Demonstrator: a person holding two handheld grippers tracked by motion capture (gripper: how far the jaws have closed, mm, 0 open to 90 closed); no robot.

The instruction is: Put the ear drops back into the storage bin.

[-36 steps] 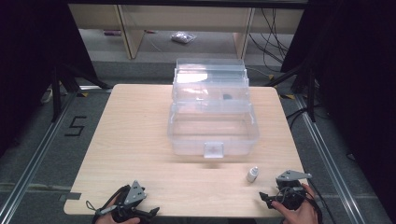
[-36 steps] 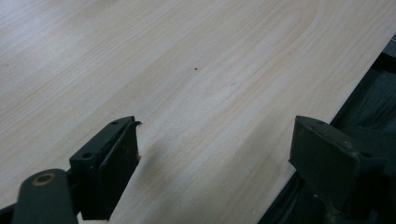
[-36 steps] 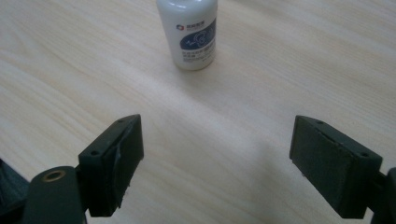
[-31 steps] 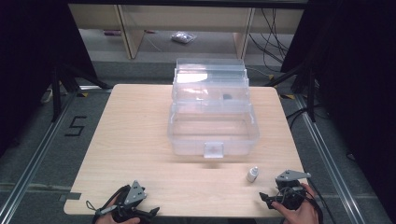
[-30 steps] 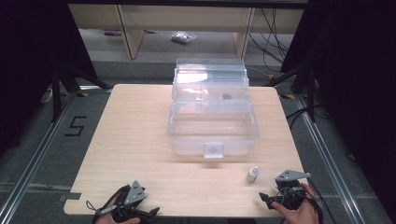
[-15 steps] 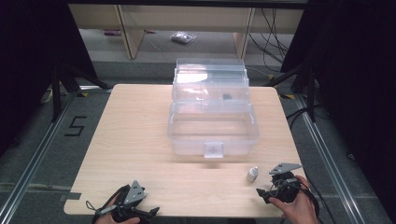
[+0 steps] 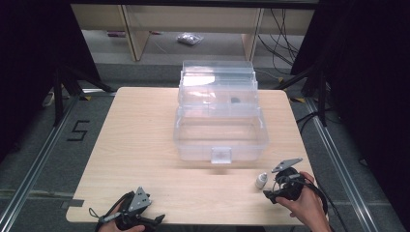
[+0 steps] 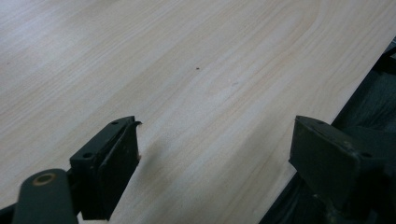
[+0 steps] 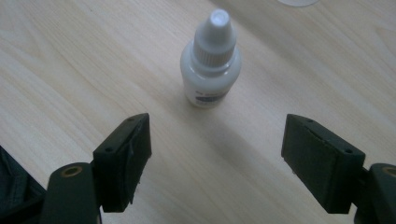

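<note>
Black jaws of the right gripper (image 9: 215,163) stand wide apart with nothing between them, low over the pale wood desk (image 9: 70,60). Straight ahead along their line, centred on the gap and just beyond the jaw tips, stands a small white dropper bottle (image 9: 211,60), upright, its long axis vertical and its nozzle cap on top. From above, the right gripper (image 7: 286,186) sits at the near right of the desk (image 7: 145,130) and the bottle (image 7: 261,181) is just to its left, with the open clear plastic box (image 7: 220,130) farther back. The left gripper (image 8: 215,154), also spread open and empty, lies at the near left edge, well apart from the bottle, so the right hand (image 7: 307,205) is plainly the nearer; a short push forward would likely bracket the bottle's body.
</note>
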